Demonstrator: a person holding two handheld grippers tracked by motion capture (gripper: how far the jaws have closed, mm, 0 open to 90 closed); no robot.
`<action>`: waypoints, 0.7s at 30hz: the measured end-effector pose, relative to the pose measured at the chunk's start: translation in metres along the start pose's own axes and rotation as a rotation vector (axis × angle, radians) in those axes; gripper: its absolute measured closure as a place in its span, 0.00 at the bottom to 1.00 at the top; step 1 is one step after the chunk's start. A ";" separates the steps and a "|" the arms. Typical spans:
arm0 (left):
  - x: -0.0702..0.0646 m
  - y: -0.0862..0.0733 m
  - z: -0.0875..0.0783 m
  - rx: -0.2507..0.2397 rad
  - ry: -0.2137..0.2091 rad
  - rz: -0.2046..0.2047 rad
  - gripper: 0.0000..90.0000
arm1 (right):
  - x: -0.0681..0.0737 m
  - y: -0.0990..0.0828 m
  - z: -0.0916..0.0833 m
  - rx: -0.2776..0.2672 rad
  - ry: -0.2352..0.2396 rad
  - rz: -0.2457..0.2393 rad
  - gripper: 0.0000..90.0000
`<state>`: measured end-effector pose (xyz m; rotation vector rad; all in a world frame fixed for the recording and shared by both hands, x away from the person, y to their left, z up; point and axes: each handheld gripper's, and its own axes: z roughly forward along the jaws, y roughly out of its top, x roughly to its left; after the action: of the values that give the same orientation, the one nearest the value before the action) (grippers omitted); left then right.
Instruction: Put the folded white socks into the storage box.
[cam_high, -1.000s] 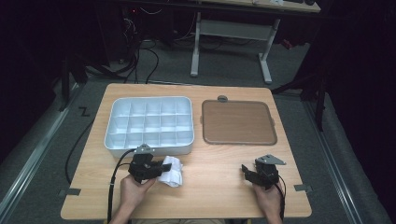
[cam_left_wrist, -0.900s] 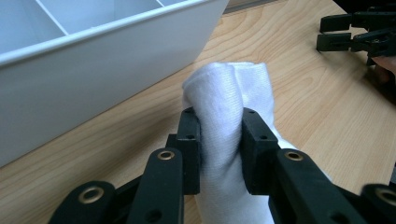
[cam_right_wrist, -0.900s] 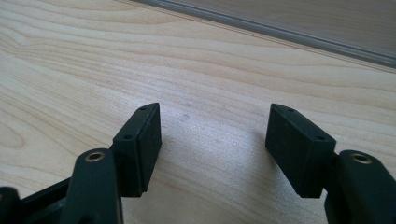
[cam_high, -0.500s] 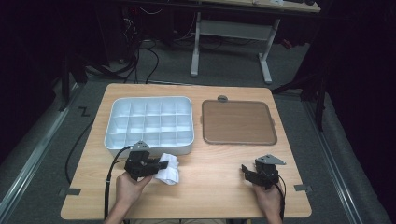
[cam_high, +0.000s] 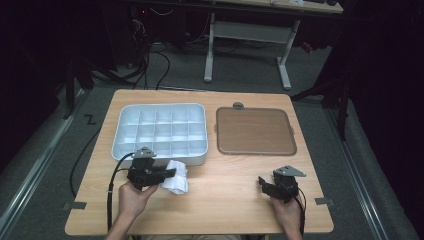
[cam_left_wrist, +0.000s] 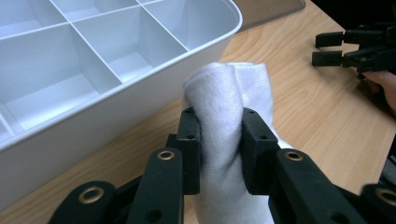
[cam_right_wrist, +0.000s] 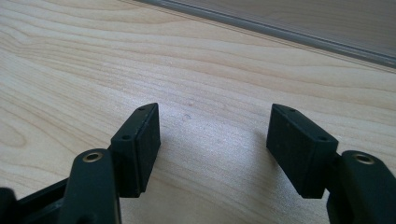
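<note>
High view: wooden table (cam_high: 225, 200), with a white compartment tray (cam_high: 159, 133) at rear left and a brown flat tray (cam_high: 255, 131) just beside it at rear right, apart by a narrow gap. Compartments of the white tray bare, every visible cell showing nothing but its own floor and dividers; brown tray likewise bare on its surface.

Near the front wall of the white tray, left gripper (cam_high: 167, 173) clamped on a white cloth (cam_high: 176, 180), cloth bunched and lying on the wood just beside the tray's front edge, outside all compartments. Left gripper view: both black jaws pressed into the folded cloth (cam_left_wrist: 226, 121), fabric bulging up above and between them, tray corner (cam_left_wrist: 224, 28) close at upper left.

Right gripper (cam_high: 262, 182) at front right of the table, well apart from the cloth and both trays, held low over bare wood. Right gripper view: jaws spread wide with nothing between them, only wood grain (cam_right_wrist: 210, 79) beneath.
</note>
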<state>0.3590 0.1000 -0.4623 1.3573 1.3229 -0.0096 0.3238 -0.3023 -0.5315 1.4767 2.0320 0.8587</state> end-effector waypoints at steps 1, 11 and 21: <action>0.000 0.001 -0.001 0.000 0.000 0.003 0.80 | 0.000 0.000 0.000 0.000 0.001 0.000 0.39; -0.001 0.016 -0.005 -0.012 0.002 0.000 0.80 | 0.000 0.000 0.000 0.000 0.003 0.000 0.39; -0.001 0.034 -0.008 -0.031 0.000 -0.010 0.80 | 0.000 0.000 0.000 0.000 0.004 0.000 0.39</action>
<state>0.3760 0.1152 -0.4362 1.3252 1.3251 0.0043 0.3238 -0.3024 -0.5315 1.4763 2.0345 0.8632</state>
